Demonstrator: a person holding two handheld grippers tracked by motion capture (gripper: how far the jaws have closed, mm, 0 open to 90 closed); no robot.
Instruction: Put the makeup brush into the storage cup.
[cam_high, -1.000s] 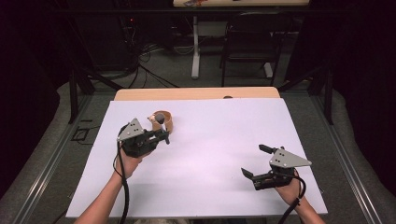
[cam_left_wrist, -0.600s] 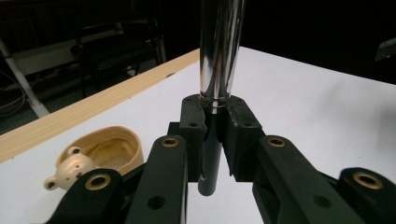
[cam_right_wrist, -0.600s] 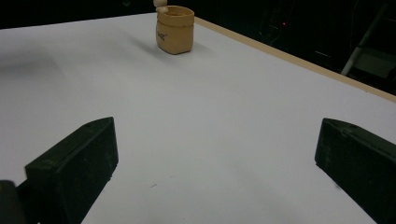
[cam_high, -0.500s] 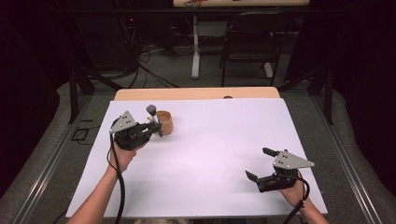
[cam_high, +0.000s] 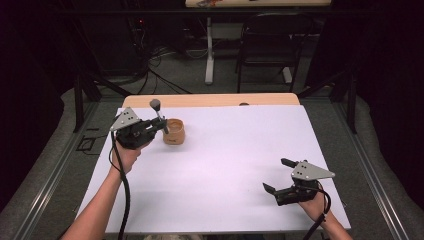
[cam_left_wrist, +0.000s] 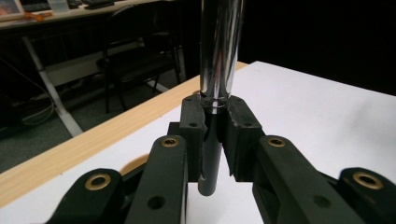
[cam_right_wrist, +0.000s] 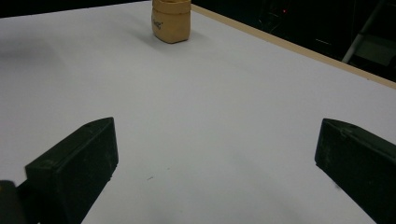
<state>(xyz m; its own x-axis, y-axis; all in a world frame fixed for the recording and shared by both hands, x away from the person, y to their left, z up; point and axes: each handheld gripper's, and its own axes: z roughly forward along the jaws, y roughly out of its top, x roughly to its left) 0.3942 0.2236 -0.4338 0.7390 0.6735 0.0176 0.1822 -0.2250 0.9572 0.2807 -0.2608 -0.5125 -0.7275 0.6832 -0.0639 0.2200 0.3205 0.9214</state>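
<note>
A chrome rod with a grey knob on top stands nearly upright at the back left of the white table. My left gripper is shut on its lower part. The left gripper view has the shiny rod rising between the closed jaws of the left gripper, its dark lower end hanging below them. Just right of that gripper a tan round cup stands on the sheet. My right gripper hovers open near the front right corner, holding nothing. Its view looks across the sheet between the spread jaws of the right gripper toward the cup.
A strip of bare wood runs along the table's far edge. Beyond it stand a dark chair and a white desk leg, with cables on the floor. Black curtains close in both sides.
My left gripper has drawn back to the left from the cup with the rod, which now stands more upright. The right gripper has drifted slightly toward the front right.
</note>
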